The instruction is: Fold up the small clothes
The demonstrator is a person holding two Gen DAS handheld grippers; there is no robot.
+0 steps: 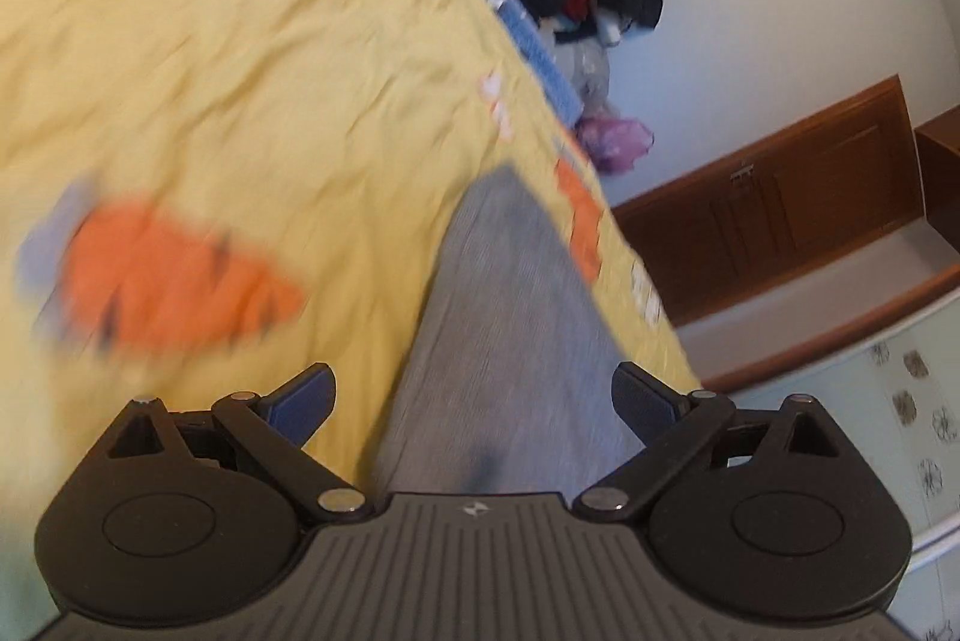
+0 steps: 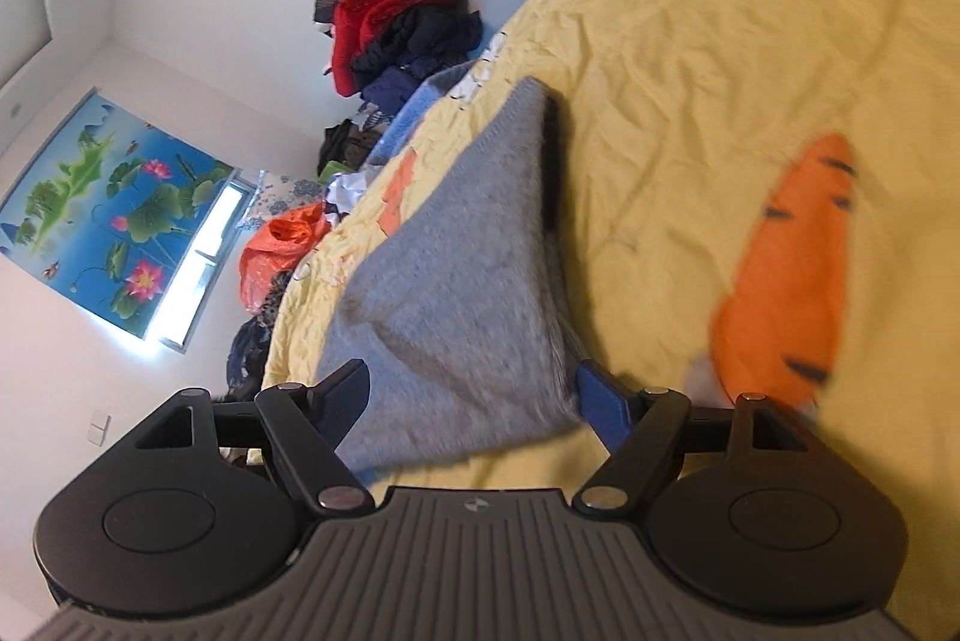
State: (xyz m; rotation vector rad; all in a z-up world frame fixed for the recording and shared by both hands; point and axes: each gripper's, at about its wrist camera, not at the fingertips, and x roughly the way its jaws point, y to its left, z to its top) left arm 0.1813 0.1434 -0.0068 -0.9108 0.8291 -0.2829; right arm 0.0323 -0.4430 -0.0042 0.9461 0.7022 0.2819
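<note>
- The left gripper [image 1: 474, 401] is wide open over a grey cloth [image 1: 510, 317].
- The right gripper [image 2: 474, 395] is open too (cloth between, not pinched).
- The cloth lies at the edge of the yellow sheet [image 1: 240, 101].
- No words to read.

Lotus poster [image 2: 114, 215] on wall; orange bag [image 2: 276, 251] below.

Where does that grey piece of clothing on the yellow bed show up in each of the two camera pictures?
Left wrist view: the grey garment runs up the lower middle, between the open fingers of the left gripper.
Right wrist view: the grey garment lies centre-left, ahead of the open right gripper.
Shared landmark: the orange carrot print on the yellow bedspread.
</note>
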